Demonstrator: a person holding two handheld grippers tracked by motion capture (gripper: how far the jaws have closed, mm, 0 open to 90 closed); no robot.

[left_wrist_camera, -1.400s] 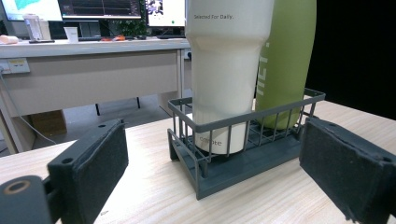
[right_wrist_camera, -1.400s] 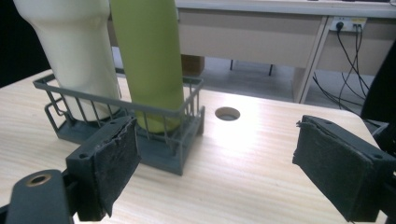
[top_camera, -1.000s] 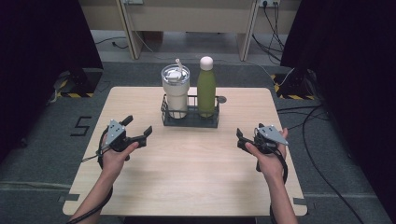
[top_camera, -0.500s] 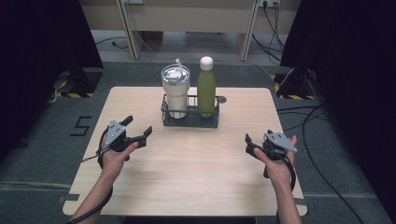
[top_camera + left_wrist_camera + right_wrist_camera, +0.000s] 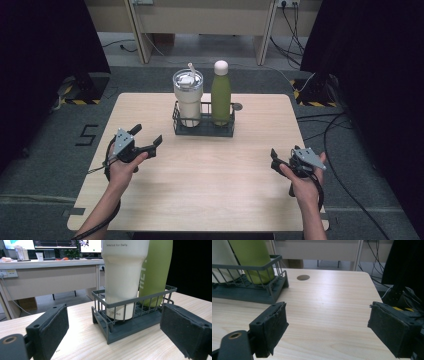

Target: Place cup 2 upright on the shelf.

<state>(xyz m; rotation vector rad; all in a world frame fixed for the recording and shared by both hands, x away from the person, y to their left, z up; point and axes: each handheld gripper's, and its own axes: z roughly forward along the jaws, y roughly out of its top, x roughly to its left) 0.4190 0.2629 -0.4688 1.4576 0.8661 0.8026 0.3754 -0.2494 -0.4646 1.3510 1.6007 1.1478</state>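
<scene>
We take the wire rack (image 5: 203, 127) as our landmark: it stands at the far middle of the tabletop (image 5: 210, 175), holding a cream tumbler (image 5: 188, 100) on its left and a green bottle (image 5: 220, 95) on its right, both upright and side by side. A small round hole (image 5: 237, 106) in the tabletop lies just right of the rack. Our left tongs (image 5: 148, 141) hover near the rack's front left, jaws wide apart and aimed at it, nothing between them. Our right tongs (image 5: 274, 159) sit well right of and nearer than the rack, jaws apart over bare wood, holding nothing.
</scene>
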